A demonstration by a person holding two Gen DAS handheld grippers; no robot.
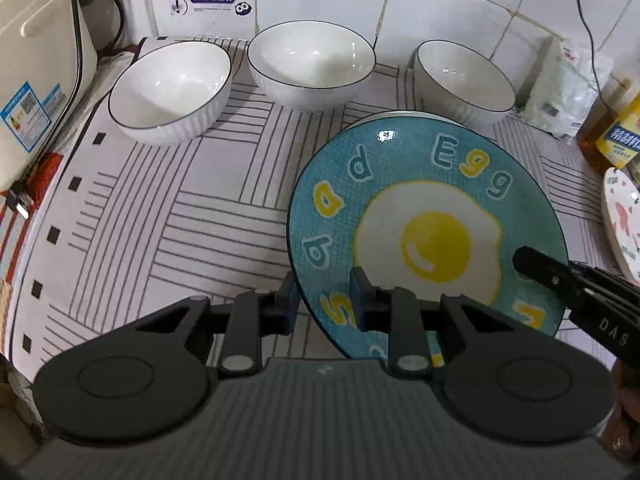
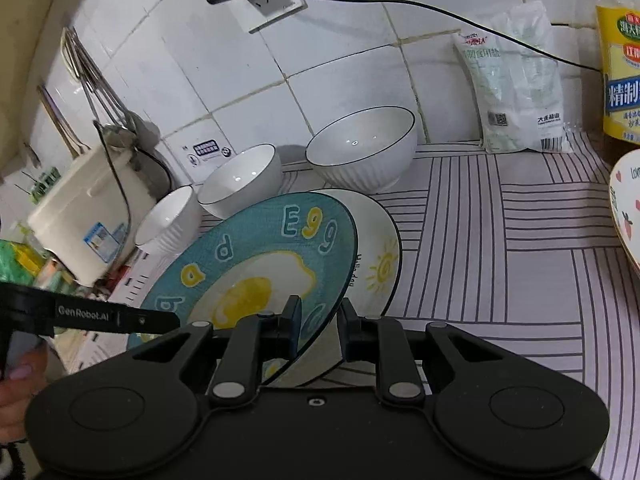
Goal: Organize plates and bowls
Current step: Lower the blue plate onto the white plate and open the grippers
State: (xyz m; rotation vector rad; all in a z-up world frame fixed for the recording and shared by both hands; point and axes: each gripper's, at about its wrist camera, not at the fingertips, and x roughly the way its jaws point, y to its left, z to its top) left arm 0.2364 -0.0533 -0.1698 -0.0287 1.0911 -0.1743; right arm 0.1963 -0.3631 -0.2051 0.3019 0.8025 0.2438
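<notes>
A blue plate with a fried-egg picture is held tilted by both grippers. My left gripper is shut on its near left rim, and my right gripper is shut on its near right rim. Each gripper shows in the other's view: the right gripper and the left gripper. Under the blue plate lies a white plate with a sun drawing, mostly hidden. Three white ribbed bowls stand in a row by the wall: left bowl, middle bowl and right bowl.
A striped mat covers the counter. A cream rice cooker stands at the left with its cord. At the right are a salt bag, an oil bottle and patterned plates. A tiled wall closes the back.
</notes>
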